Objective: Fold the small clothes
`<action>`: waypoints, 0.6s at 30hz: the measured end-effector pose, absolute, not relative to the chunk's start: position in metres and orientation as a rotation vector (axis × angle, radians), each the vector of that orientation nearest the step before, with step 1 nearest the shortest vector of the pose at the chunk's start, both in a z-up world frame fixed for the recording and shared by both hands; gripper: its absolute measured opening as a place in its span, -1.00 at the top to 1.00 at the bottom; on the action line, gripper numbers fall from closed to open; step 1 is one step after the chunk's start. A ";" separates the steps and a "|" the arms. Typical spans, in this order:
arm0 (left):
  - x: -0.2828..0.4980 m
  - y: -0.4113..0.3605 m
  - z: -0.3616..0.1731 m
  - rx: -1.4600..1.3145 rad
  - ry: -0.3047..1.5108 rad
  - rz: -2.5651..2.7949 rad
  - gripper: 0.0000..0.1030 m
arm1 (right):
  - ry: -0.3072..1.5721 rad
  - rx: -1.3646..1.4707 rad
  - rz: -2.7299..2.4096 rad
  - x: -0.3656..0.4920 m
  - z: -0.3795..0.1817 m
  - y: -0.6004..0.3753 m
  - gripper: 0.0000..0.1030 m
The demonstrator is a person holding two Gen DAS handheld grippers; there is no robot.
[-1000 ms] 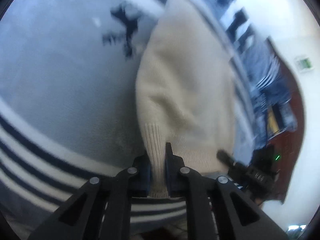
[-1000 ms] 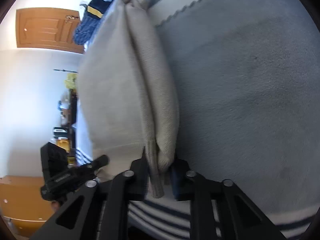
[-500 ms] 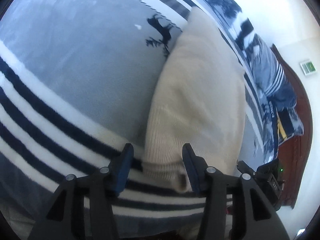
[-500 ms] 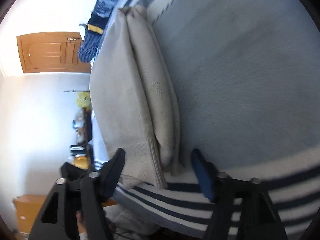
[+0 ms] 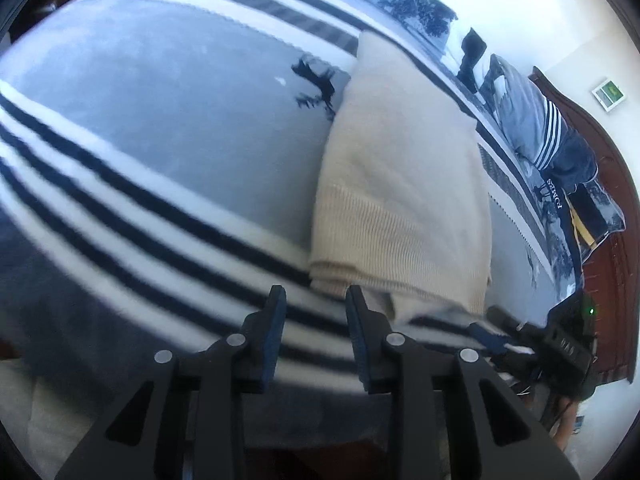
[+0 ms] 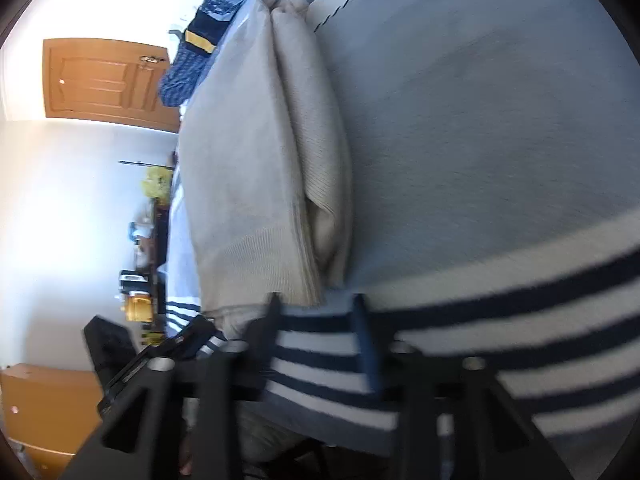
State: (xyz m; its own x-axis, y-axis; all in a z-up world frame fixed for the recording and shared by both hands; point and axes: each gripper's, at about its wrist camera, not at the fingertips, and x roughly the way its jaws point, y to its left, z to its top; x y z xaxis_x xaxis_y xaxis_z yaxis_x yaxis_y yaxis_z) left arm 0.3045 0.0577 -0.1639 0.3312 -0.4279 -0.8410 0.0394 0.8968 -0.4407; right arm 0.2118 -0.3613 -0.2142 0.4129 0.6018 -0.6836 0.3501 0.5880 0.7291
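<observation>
Left wrist view: folded cream sweater (image 5: 400,184) lying on striped blanket (image 5: 140,208), right of centre, ribbed hem toward the lower edge. Left gripper (image 5: 316,300) at bottom centre, just short of that hem, jaws parted with only blanket stripes between them; jaws just been closing after letting go, nothing gripped. Dark deer motif (image 5: 316,84) on the grey field, just left of the sweater's upper part. More clothes (image 5: 560,152) heaped at upper right beside a reddish headboard (image 5: 612,208). Right gripper (image 5: 496,334) poking in at lower right, state unclear from here.

Right wrist view: sweater (image 6: 260,152) left of centre, running from top down to mid-frame, folded edge (image 6: 320,140) facing right, layers stacked. Right gripper (image 6: 316,304) blurred at the bottom, just below the hem, jaws apart and closing lately, holding nothing, blanket (image 6: 480,140) showing between. Wooden door (image 6: 104,80) at upper left. Left gripper (image 6: 192,334) at lower left.
</observation>
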 end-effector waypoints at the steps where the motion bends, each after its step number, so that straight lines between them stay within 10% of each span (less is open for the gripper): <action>1: 0.297 0.064 -0.154 -0.376 1.188 -0.301 0.37 | 1.171 0.976 0.189 0.209 -0.210 -0.363 -0.14; 18: 0.237 -0.004 -0.006 -0.284 1.057 -0.254 -0.21 | 0.970 1.078 0.143 0.194 -0.162 -0.406 -0.36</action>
